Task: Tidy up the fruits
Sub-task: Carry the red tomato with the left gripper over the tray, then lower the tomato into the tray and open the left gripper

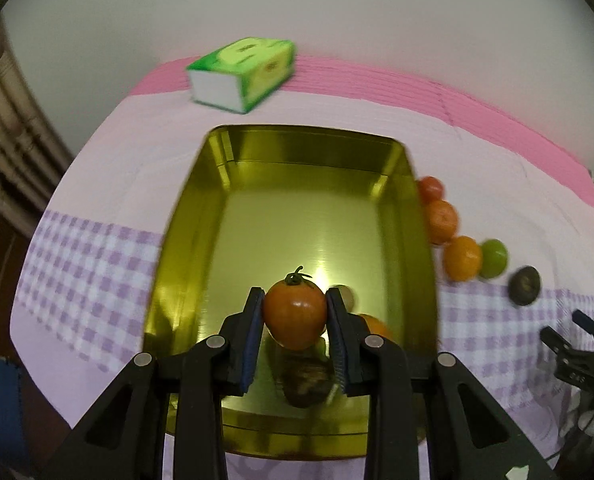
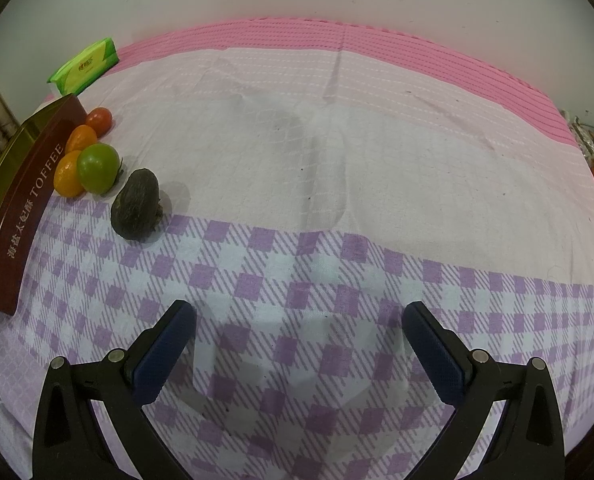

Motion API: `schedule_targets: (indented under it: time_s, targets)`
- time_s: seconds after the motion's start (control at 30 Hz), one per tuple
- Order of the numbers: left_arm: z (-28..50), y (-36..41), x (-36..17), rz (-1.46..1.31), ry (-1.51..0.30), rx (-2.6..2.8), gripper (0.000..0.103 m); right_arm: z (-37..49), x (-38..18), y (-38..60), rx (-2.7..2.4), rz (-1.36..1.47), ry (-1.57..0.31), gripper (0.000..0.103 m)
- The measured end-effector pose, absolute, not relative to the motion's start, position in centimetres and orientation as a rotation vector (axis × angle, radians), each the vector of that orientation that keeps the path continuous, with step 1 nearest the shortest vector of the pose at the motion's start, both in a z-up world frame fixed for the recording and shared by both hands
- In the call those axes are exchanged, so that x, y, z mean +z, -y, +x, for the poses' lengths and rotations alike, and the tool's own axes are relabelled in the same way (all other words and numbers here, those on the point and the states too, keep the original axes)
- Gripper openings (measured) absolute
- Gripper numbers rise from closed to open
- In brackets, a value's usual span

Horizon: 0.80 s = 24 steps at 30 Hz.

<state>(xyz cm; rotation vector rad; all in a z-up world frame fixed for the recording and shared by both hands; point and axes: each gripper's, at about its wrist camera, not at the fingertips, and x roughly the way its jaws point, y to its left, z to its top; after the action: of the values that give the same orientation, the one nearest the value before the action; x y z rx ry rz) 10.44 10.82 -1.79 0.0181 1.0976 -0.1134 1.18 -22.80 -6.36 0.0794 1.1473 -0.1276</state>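
Left gripper (image 1: 295,312) tilts down, clamping tomato (image 1: 295,314).

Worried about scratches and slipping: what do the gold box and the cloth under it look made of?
Gold box: likely thin metal tin, glossy; its inner walls mirror light and the fruit. Cloth: woven fabric, matte, with creases, ribbed pink bands and purple checks. It probably grips better than bare tabletop.
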Motion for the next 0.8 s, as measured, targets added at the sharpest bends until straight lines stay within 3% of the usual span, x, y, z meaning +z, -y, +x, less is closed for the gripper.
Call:
schedule_targets:
  time_s: [0.8]
  targets:
    - [11.6, -13.4, -5.6, 0.031, -1.179, -0.045, 0.027, 1.3, -6.4, 22.8, -0.131, 0.081, -1.15, 0.103]
